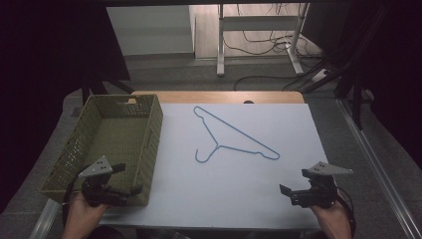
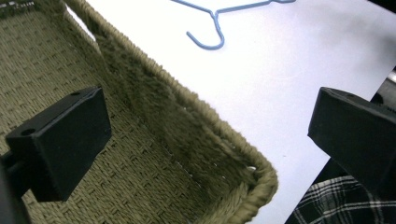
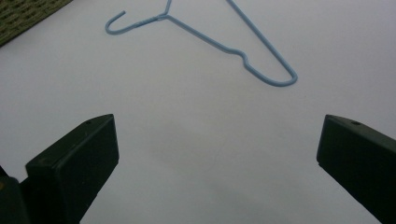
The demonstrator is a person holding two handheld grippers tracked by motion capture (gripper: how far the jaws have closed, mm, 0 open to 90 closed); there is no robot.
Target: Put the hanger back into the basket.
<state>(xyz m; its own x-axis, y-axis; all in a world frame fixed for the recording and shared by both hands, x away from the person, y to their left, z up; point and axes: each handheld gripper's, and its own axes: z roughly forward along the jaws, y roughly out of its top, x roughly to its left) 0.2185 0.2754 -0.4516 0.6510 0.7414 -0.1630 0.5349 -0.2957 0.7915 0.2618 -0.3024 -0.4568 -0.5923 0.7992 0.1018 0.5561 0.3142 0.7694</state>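
A light blue wire hanger (image 1: 217, 145) lies flat in the middle of the white table top (image 1: 234, 194), its hook toward the woven olive basket (image 1: 157, 130) at the left. My left gripper (image 1: 130, 178) is open and holds nothing; it hovers over the basket's near right corner. In the left gripper view the jaws (image 2: 205, 126) straddle the basket rim (image 2: 187, 95), with the hanger's hook (image 2: 217, 29) farther off. My right gripper (image 1: 293, 180) is open near the front right edge. Its view shows bare white surface between the jaws (image 3: 215, 154) and the hanger (image 3: 164, 17) beyond.
The basket's inside looks bare. A wooden strip (image 1: 219, 96) runs along the table's far edge. Beyond it are white desk legs (image 1: 220, 45) and cables (image 1: 268, 42) on the floor. A basket corner (image 3: 23, 16) shows at the right gripper view's top left.
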